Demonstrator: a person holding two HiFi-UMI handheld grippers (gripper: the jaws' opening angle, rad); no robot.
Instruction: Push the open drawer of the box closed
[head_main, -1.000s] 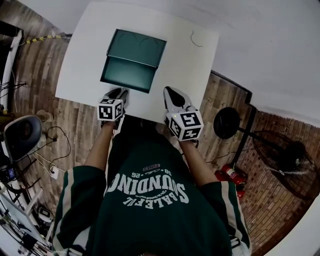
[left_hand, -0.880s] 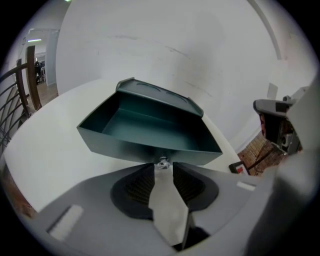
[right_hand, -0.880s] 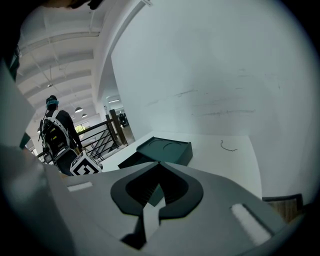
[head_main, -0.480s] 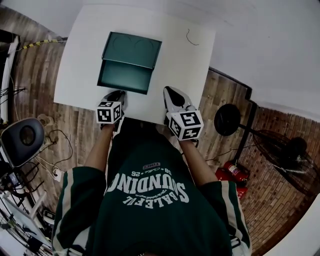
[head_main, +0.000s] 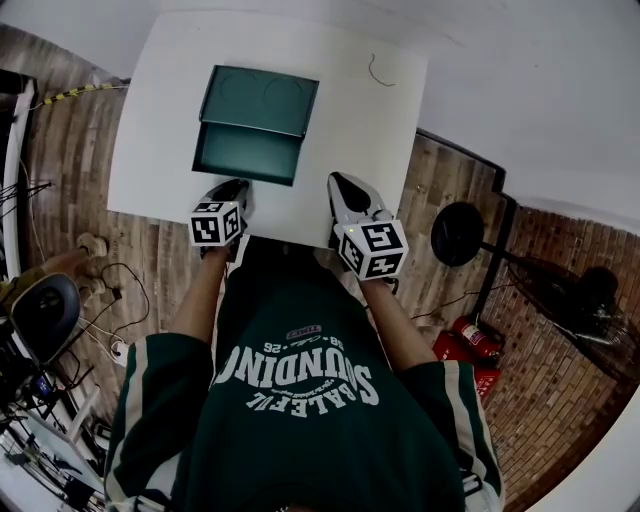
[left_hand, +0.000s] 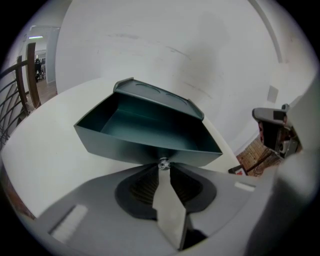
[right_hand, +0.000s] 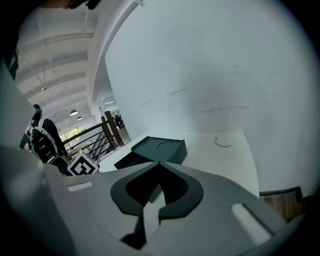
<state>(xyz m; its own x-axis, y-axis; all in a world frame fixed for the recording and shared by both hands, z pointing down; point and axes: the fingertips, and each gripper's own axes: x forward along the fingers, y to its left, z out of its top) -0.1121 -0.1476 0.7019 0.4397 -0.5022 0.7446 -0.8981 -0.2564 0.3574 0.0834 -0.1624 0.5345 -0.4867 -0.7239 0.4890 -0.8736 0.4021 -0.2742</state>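
Note:
A dark green box (head_main: 265, 98) sits on the white table (head_main: 150, 120), its drawer (head_main: 245, 155) pulled out toward me. My left gripper (head_main: 240, 186) is at the middle of the drawer's front wall. In the left gripper view the empty drawer (left_hand: 145, 125) fills the middle, and the left gripper (left_hand: 163, 168) has its jaws drawn in around the small silver knob (left_hand: 163, 163) on that wall. My right gripper (head_main: 338, 182) hangs over the table's front edge, to the right of the drawer and apart from it. That right gripper (right_hand: 159, 163) is shut, tips meeting on nothing.
A short black wire (head_main: 378, 72) lies at the table's far right. Wooden floor surrounds the table. An office chair (head_main: 45, 310) and cables are at the left; a round black base (head_main: 457, 233), a fan (head_main: 585, 300) and a red extinguisher (head_main: 475, 345) stand at the right.
The head view has drifted slightly. Both grippers keep their places at the table's front edge, and the drawer stands as far out as before.

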